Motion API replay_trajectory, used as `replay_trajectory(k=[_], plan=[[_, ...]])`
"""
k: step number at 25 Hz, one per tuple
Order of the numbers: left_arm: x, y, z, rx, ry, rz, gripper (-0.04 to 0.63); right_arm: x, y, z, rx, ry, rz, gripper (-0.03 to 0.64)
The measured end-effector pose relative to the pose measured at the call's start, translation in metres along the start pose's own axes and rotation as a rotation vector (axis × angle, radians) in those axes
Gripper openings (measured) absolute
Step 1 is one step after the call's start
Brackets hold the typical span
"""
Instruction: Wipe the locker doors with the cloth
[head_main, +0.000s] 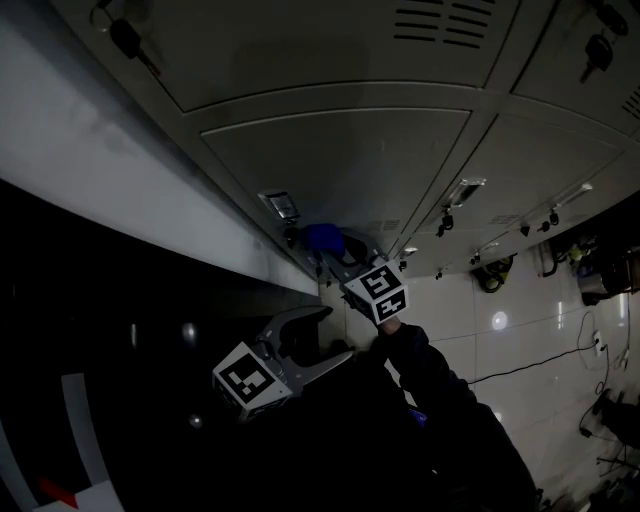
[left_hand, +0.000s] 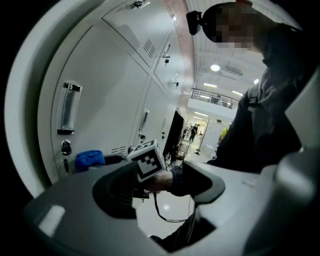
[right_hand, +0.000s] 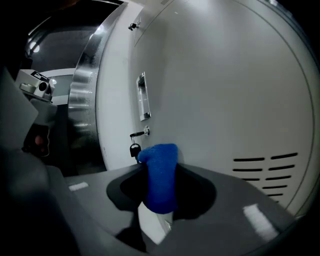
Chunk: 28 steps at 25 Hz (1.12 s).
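Blue cloth (right_hand: 160, 172) is pinched between the closed jaws of the right tool (right_hand: 159, 192). Its free end points at the grey door (right_hand: 215, 90) just beside the key (right_hand: 135, 149) hanging in the lock. I cannot tell whether the cloth presses the metal or stops just short of it. The left tool (left_hand: 157, 187) has its jaws apart with nothing between them and is held well away from the key, off the door. The step in hand looks like wiping this panel. To do it well, I judge the cloth's broad face should lie flat on the metal, not just its tip, with enough pressure to bend the fold. Strokes should start beside the key and run away from it in overlapping passes toward the vents (right_hand: 267, 175). The key and the handle (right_hand: 143, 97) above it stand proud of the panel and could snag the cloth or pull it from the jaws. It seems wiser to skirt the key closely than to drag across it. The area round the key is best finished with short strokes, and the left tool kept clear.
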<state>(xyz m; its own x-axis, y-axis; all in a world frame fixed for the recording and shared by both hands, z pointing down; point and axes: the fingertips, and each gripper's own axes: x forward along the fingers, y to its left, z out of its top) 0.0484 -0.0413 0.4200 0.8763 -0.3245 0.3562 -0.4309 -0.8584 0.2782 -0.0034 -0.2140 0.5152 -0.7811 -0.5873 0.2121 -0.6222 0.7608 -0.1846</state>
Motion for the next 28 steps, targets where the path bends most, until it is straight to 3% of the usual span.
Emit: replay_trajectory(k=[17,28], plan=[[0.071,-0.038,0.021,0.014,0.044,-0.083,0.264,-0.098,-0.094,-0.017,0.046,0.003,-0.162,0.127],[0.081,-0.047,0.022,0.012,0.049,-0.093,0.264,-0.121,-0.115,-0.021,0.067,0.000,-0.206,0.127]])
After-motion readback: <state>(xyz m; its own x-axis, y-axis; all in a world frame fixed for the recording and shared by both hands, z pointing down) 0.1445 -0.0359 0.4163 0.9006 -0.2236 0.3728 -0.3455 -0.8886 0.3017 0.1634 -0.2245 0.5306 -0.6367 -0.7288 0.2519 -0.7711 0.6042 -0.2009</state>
